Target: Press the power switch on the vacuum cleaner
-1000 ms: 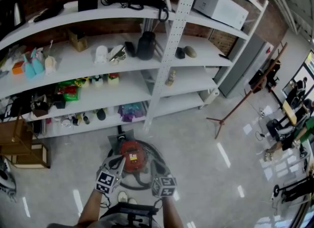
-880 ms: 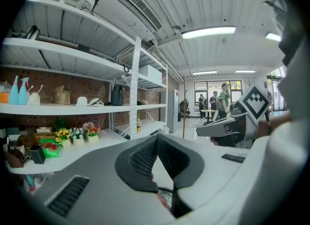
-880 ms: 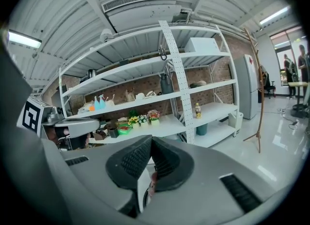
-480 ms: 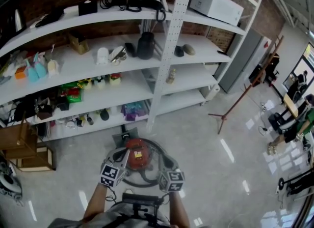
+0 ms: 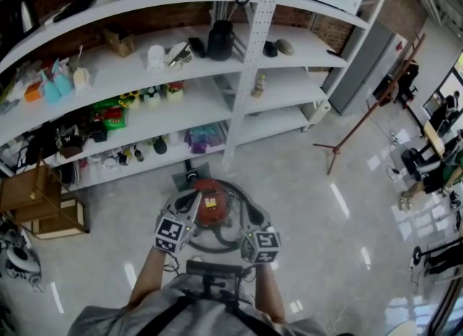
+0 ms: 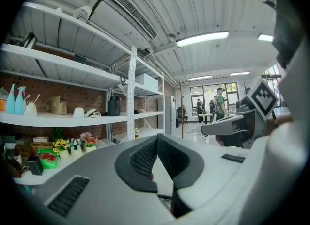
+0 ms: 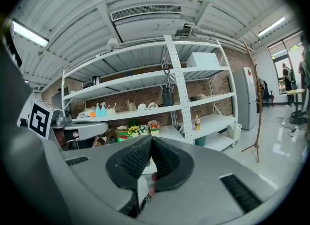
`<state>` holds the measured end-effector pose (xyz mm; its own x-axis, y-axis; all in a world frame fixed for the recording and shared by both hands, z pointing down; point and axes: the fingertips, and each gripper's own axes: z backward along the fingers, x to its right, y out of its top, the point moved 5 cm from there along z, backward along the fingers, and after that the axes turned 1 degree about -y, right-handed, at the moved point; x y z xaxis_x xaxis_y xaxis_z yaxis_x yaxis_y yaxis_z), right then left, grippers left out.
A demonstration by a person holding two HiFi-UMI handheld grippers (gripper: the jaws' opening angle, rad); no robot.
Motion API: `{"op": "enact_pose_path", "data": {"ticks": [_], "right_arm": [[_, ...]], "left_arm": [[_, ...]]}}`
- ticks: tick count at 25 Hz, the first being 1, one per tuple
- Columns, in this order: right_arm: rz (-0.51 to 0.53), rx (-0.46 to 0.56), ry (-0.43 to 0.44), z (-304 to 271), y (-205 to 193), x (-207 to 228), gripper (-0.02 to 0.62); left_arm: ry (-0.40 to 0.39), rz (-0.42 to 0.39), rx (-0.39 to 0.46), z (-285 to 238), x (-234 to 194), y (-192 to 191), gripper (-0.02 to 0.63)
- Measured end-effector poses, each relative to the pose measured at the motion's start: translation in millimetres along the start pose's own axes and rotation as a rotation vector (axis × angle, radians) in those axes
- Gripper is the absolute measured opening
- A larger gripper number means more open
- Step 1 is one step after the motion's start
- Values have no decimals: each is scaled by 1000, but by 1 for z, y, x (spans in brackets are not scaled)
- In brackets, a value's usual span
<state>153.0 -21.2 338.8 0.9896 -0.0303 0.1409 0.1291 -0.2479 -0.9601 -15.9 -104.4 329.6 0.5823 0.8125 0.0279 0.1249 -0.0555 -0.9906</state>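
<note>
Grey left tongs (image 6: 156, 138), right tongs (image 7: 150, 140) (black ribbed pads (image 6: 143, 160)), marker cubes (image 5: 171, 232), grey shirt (image 5: 145, 314)

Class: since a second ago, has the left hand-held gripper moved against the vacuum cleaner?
Yes, slightly: the left hand-held gripper has edged forward beside the red vacuum cleaner, towards the shelving.

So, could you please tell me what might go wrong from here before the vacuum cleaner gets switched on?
1. The left gripper and right gripper, both shut, sit beside the red vacuum cleaner. Neither gripper view shows it, so a press could land off target.
2. The hose loops on the floor around the cleaner, so a gripper might snag it.
</note>
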Motion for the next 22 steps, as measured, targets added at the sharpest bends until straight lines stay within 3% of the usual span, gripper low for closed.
{"op": "enact_pose_path", "data": {"ticks": [22], "right_arm": [[18, -13, 55, 6, -7, -11, 11]], "left_arm": [[30, -2, -1, 10, 8, -1, 8]]}}
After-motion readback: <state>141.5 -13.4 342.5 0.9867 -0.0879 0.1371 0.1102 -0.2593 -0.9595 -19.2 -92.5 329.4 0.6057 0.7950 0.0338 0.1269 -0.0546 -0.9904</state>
